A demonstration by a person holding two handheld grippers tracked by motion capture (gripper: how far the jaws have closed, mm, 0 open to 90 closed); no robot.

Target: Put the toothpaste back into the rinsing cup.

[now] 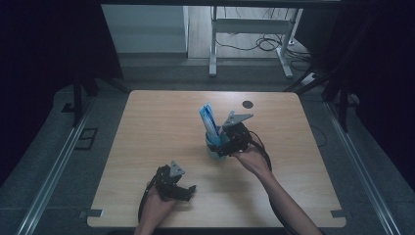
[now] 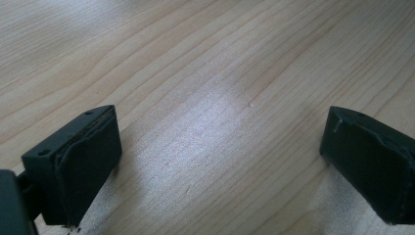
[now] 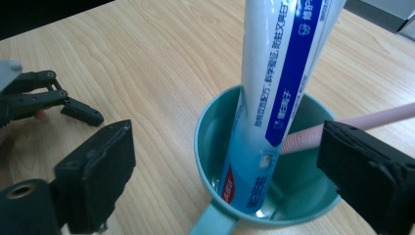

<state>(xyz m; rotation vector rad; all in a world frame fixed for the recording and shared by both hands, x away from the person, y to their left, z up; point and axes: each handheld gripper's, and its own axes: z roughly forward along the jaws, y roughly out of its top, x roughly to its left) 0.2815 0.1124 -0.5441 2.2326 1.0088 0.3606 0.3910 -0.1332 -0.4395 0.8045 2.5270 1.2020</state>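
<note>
A teal cup (image 3: 210, 127) with a handle stands near the middle of the wooden table (image 1: 161, 127). A white and blue toothpaste tube (image 3: 274, 73) stands upright in it, leaning a little. A pink toothbrush (image 3: 303, 137) lies across the cup's rim, its handle running behind one jaw. My right gripper (image 3: 227, 147) is open, its jaws wide on either side of the cup and tube, pressing on neither. In the high view the right gripper (image 1: 222, 147) sits right beside the cup (image 1: 213, 151) and tube (image 1: 209, 120). My left gripper (image 1: 188, 192) rests open near the front edge, over bare wood (image 2: 220, 161).
A small black round mark (image 1: 248, 104) lies on the table toward the back right. Beyond the far edge stand white desk legs with cables (image 1: 254, 44) on the floor. Metal rails (image 1: 54, 166) run along both sides of the table.
</note>
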